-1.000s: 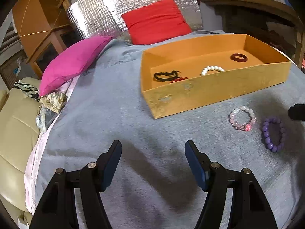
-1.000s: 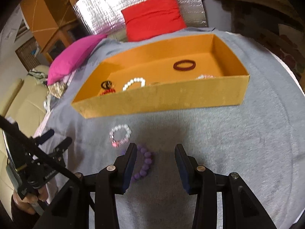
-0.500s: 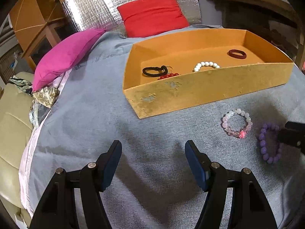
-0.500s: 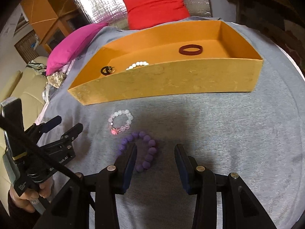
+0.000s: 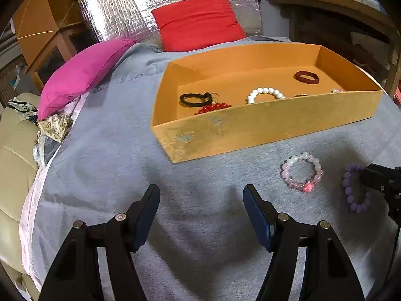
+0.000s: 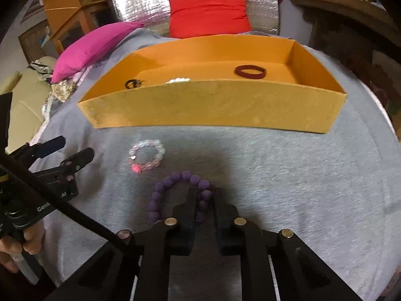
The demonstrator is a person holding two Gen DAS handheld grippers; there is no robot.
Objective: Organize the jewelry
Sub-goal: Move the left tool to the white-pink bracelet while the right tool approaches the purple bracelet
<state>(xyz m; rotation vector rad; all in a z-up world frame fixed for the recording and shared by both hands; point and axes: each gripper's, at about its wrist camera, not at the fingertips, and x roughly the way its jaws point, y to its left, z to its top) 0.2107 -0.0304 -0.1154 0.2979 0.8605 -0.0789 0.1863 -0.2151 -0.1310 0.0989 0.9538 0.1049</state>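
A: Going left to right, how do the fingers stand?

B: The left gripper (image 5: 201,215) hangs spread and empty over the grey cloth-covered tabletop (image 5: 105,165). The pale pink and white beaded bracelet (image 6: 146,156) lies loose near the shallow orange cardboard tray (image 6: 215,105). The right gripper (image 6: 204,207) has just been closing; its fingers now pinch one side of the purple matte beaded bracelet (image 6: 179,195) on the tabletop.

A: How will it handle?

B: Probably light, floppy on its cord, with hard round beads that could roll; grip across the strand. On the left gripper's body only "Ge…" is readable.
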